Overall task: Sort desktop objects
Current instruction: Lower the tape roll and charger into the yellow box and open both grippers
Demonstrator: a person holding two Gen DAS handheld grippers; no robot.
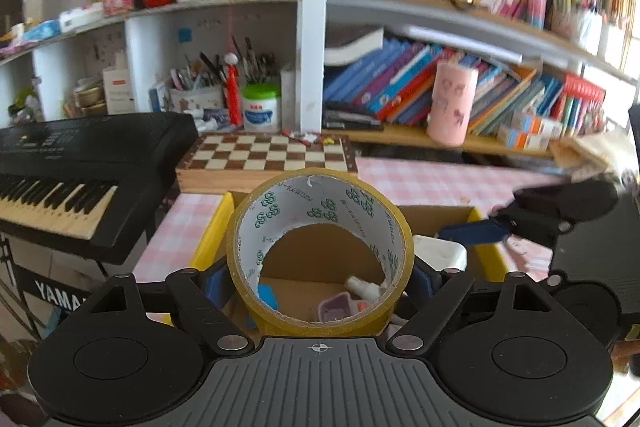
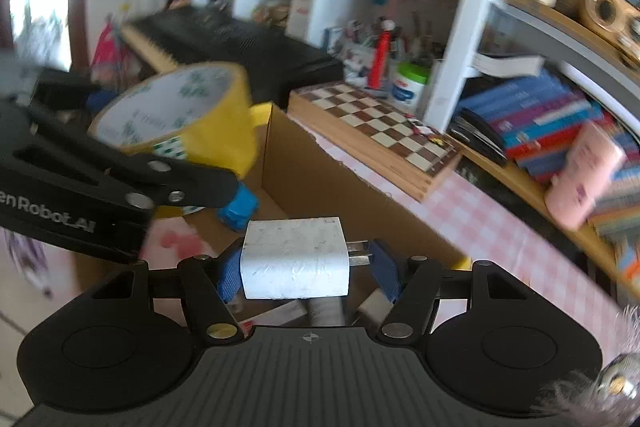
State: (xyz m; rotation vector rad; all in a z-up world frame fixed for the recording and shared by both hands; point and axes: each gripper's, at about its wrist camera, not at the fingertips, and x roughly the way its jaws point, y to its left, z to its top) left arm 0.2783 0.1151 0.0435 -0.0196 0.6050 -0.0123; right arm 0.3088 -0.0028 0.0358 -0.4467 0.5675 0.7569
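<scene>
While the left gripper [image 1: 320, 283] clamps its fingers on the roll of yellow tape [image 1: 320, 251] and the right gripper [image 2: 308, 273] clamps a white charger plug [image 2: 294, 263], both hang over the open cardboard box [image 2: 320, 179] on the pink-checked worktop [image 1: 432, 183]. The step looks like drop-off; next, each should lower and release inside, clear of the small items already there.

A black keyboard [image 1: 72, 163] is sitting to my left, and a chessboard [image 1: 266, 151] is lying just beside it on the pink-checked table [image 1: 432, 183]. Behind them a pen pot [image 1: 196, 95] and a green-lidded jar [image 1: 261, 107] are standing on the shelf [image 1: 400, 137]. Books [image 1: 392, 87] are leaning there, with a pink cup [image 1: 452, 103] standing in front.
</scene>
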